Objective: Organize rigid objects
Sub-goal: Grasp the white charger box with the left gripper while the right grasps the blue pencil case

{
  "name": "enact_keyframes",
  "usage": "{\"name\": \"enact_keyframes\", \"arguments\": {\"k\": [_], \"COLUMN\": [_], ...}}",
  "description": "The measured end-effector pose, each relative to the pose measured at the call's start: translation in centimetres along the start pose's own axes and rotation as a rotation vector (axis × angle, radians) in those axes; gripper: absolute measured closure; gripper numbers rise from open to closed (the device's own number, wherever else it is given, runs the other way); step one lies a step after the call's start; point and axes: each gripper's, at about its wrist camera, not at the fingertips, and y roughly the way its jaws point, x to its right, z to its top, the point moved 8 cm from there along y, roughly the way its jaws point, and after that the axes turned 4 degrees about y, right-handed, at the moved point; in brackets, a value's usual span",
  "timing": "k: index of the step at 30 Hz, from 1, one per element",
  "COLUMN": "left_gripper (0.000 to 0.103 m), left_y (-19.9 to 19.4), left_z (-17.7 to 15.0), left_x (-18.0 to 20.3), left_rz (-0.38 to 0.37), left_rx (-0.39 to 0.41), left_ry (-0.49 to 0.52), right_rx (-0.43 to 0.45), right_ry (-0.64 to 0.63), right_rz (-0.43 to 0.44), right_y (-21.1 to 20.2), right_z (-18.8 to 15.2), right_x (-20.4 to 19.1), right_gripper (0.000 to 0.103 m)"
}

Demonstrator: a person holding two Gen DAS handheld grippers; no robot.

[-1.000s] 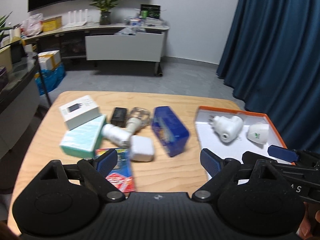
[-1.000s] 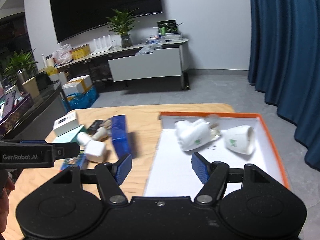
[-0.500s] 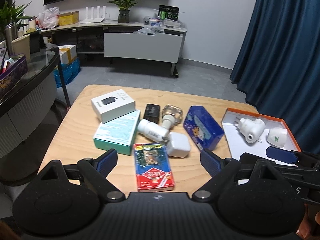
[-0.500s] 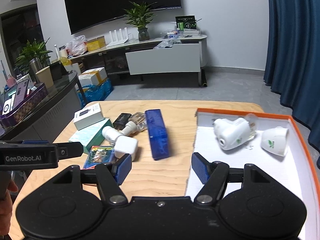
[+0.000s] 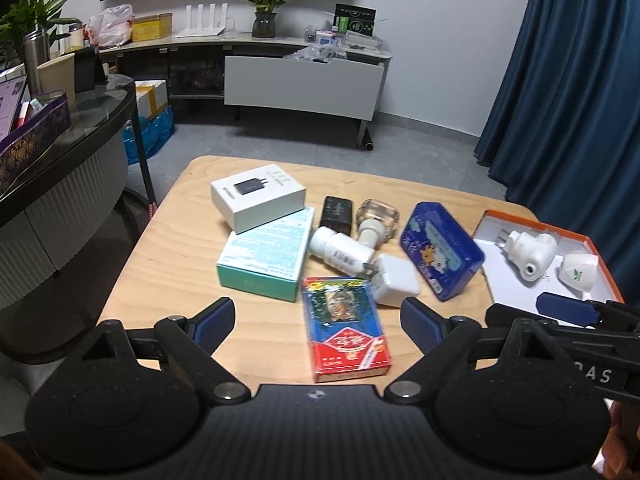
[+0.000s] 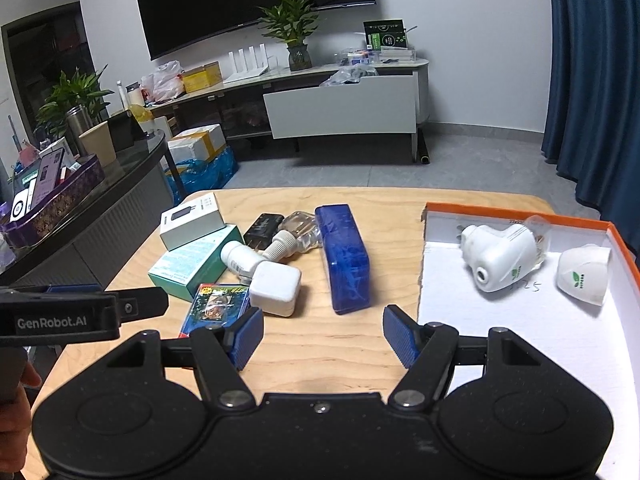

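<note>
Clutter sits in the middle of my wooden counter (image 5: 168, 256), and an orange-rimmed tray (image 6: 520, 213) with a white floor lies at its right end. My left claw (image 5: 316, 320) is spread wide with nothing between its blue pads; it hangs above the near edge, over a red and blue card pack (image 5: 344, 332) that lies flat. My right claw (image 6: 323, 337) is spread as well and empty, poised over bare wood between the pile and the tray's left wall.

From the left wrist view I can list the pile. A white charger box (image 5: 258, 196) lies at the far left, overlapping the far end of a teal and white carton (image 5: 266, 256). Right of the carton a white pill bottle (image 5: 344, 252) lies on its side, touching a white cube adapter (image 5: 394, 280) whose prongs point toward it. Behind the bottle are a black adapter (image 5: 337, 214) and a clear glass bottle (image 5: 376, 220) with a white neck, also lying down. A dark blue tin (image 5: 440, 248) rests to the right, tilted, just beside the tray.

Inside the tray I see two pieces, apart from each other: a white plug-in device (image 6: 500, 256) with a round hole in its face, and farther right a white cap (image 6: 584, 276) with a green leaf mark, tipped on its side.

A bit of my hand (image 6: 14, 412) shows at the lower left of the right wrist view, below the left claw's body.
</note>
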Motion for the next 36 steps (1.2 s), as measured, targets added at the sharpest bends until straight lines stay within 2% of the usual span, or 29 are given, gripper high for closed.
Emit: {"name": "enact_keyframes", "arguments": {"k": [10,19,21,23,26,30,36], "left_gripper": [0.011,0.011,0.01,0.003,0.001,0.001,0.002], "left_y": [1.8,4.7,5.2,5.7,6.5,8.8,11.9], "left_z": [-0.2,1.7,2.8,4.2,6.2,7.3,6.2], "left_x": [-3.3,-6.0,-6.2,-6.5,-6.7,-6.5,-5.3], "left_rz": [0.037,0.055,0.05,0.04,0.017,-0.035,-0.102], "left_rx": [-0.03,-0.035,-0.015,0.021,0.062,0.038,-0.015], "left_ry": [-0.03,-0.035,-0.004,0.055,0.146,0.256,0.391], "right_rx": [-0.012,-0.002,0.009,0.025,0.039,0.012,-0.034], "right_ry": [0.009,-0.018,-0.025,-0.041,-0.055,-0.07,-0.076], "right_rz": [0.0,-0.001,-0.004,-0.001,0.011,0.023,0.025], "right_y": [2.0,4.2,4.5,4.7,5.1,6.6,9.5], "right_z": [0.2,2.2,2.9,3.8,4.9,5.7,5.3], "right_x": [0.5,0.3,0.4,0.5,0.6,0.6,0.5], "right_gripper": [0.023,0.023,0.022,0.02,0.015,0.014,0.014]}}
